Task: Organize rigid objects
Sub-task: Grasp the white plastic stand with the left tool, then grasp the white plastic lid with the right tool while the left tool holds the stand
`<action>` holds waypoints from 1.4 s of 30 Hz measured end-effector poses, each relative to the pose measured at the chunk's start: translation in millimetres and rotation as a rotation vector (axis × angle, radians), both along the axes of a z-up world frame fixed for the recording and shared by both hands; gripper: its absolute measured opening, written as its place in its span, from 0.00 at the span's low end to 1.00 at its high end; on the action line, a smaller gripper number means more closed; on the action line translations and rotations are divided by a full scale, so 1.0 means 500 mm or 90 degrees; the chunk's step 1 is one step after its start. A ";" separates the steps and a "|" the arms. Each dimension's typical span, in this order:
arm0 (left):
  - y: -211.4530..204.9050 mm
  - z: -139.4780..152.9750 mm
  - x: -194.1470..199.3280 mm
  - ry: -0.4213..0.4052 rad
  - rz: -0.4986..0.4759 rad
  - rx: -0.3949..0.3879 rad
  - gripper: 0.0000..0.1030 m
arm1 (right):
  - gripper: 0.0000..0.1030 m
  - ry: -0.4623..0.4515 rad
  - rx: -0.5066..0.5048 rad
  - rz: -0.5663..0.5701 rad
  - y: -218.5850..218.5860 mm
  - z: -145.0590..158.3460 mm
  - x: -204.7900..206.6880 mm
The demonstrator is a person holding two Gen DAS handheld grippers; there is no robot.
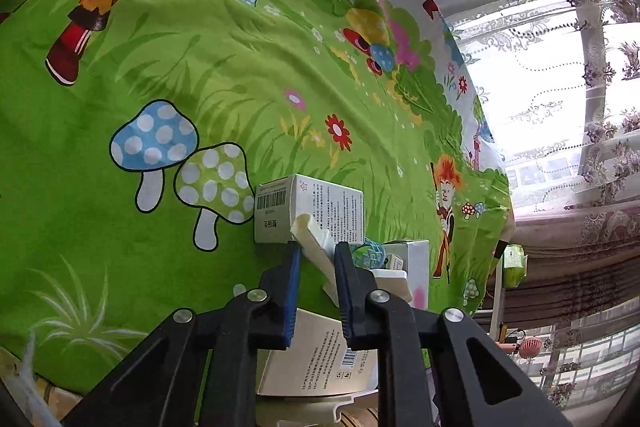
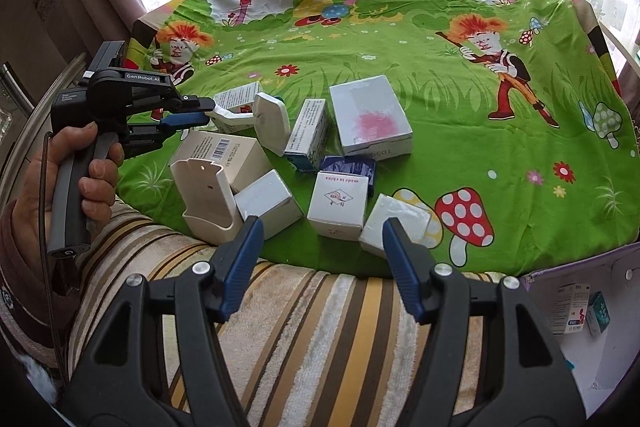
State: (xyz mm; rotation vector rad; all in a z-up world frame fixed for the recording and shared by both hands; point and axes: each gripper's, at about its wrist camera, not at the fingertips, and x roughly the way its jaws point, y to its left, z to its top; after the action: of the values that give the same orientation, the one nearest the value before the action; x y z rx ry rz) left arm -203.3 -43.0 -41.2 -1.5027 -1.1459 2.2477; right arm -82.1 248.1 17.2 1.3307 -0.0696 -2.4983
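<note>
Clamping a white plastic bracket (image 2: 236, 115) by its thin arm, the left gripper (image 1: 318, 251) has its jaws drawn nearly together, blue pads pressed on either face of that flat strip. The strip is probably chosen because it is the narrowest part and fits between the pads, whereas the bracket's rounded plate (image 2: 273, 123) would be too broad to pinch edge-on. A hand (image 2: 60, 195) squeezes the trigger handle, which fits a firm clench.

Taking the large white box with the pink smudge (image 2: 370, 115) as landmark: the held bracket sits well to its left, with 1 tall printed carton (image 2: 308, 133) standing between them. Nearer the camera than the landmark lie a dark blue packet (image 2: 352, 169), a "made in china" box (image 2: 340, 203) and 2 plain white boxes (image 2: 270, 203) (image 2: 394, 223). Left and nearer than the landmark, a barcoded box (image 2: 218, 155) has a white plastic holder (image 2: 208, 199) leaning on it.

All of these lie in a loose cluster on the green cartoon cloth (image 2: 480, 131), so the sorting looks barely begun.

The right gripper (image 2: 322, 241) hangs unclenched and empty over the striped towel (image 2: 304, 327), nearer than the landmark, jaws wide enough to take a small box, likely waiting its turn.
</note>
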 end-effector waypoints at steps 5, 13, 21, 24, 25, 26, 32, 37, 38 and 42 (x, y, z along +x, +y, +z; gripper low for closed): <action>0.020 0.025 0.014 0.044 -0.017 -0.008 0.15 | 0.64 -0.002 0.001 0.006 -0.011 -0.001 0.004; 0.047 0.061 0.028 0.113 -0.043 -0.017 0.13 | 0.64 -0.003 0.006 0.026 -0.047 0.000 0.007; 0.052 0.097 0.050 0.181 -0.053 -0.039 0.13 | 0.65 -0.019 0.006 0.052 -0.113 -0.009 -0.012; 0.048 0.109 0.061 0.199 -0.051 -0.051 0.13 | 0.65 -0.030 0.005 0.051 -0.134 -0.017 -0.024; 0.046 0.112 0.065 0.204 -0.051 -0.053 0.13 | 0.65 -0.033 0.004 0.051 -0.140 -0.018 -0.027; 0.043 0.115 0.069 0.209 -0.050 -0.055 0.13 | 0.65 -0.035 0.003 0.051 -0.147 -0.018 -0.030; 0.027 0.135 0.087 0.239 -0.044 -0.087 0.13 | 0.80 -0.038 0.027 0.033 -0.202 -0.020 -0.041; 0.015 0.139 0.095 0.253 -0.036 -0.116 0.13 | 0.83 -0.044 0.048 0.024 -0.238 -0.029 -0.051; 0.012 0.139 0.097 0.255 -0.035 -0.118 0.13 | 0.84 -0.044 0.056 0.022 -0.243 -0.033 -0.052; 0.005 0.146 0.106 0.272 -0.028 -0.141 0.13 | 0.84 -0.052 0.081 0.006 -0.251 -0.046 -0.061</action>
State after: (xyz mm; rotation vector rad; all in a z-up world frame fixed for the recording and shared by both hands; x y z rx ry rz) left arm -150.4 -40.4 31.7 -1.0192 -0.7521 2.5606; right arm -112.6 122.5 -6.0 1.4800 0.0796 -2.4761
